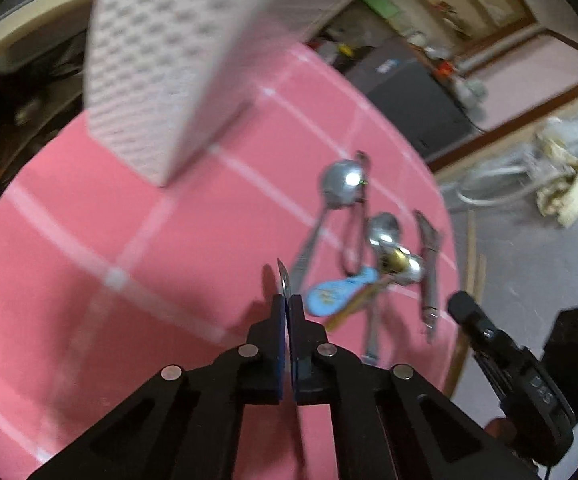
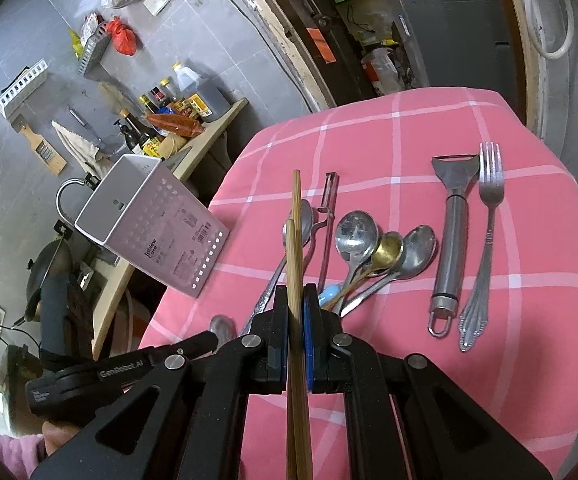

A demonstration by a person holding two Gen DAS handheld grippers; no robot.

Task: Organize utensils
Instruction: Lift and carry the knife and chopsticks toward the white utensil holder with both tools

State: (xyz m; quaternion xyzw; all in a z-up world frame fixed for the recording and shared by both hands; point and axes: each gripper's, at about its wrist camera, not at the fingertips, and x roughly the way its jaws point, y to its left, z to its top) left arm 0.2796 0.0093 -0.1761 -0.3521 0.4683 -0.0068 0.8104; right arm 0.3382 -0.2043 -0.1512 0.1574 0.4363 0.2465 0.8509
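My left gripper (image 1: pixel 287 300) is shut on a metal spoon (image 1: pixel 283 278), seen edge-on, above the pink checked cloth (image 1: pixel 89 260). The white perforated utensil holder (image 1: pixel 169 68) stands ahead and to the left, blurred. My right gripper (image 2: pixel 297 292) is shut on a pair of wooden chopsticks (image 2: pixel 296 240) that point forward over the cloth (image 2: pixel 409 360). In the right wrist view the holder (image 2: pixel 149 224) stands at the cloth's left edge, and my left gripper's body (image 2: pixel 121 372) shows at lower left. Several spoons (image 2: pixel 357 236), a peeler (image 2: pixel 451 216) and a fork (image 2: pixel 489 208) lie on the cloth.
A slim peeler (image 2: pixel 329 208) lies beside the chopsticks. A blue-handled utensil (image 1: pixel 337 292) and a brass spoon (image 1: pixel 395 260) lie among the steel spoons. A shelf with sauce bottles (image 2: pixel 169 116) stands beyond the holder. The cloth ends at the table edge on the right (image 1: pixel 449 240).
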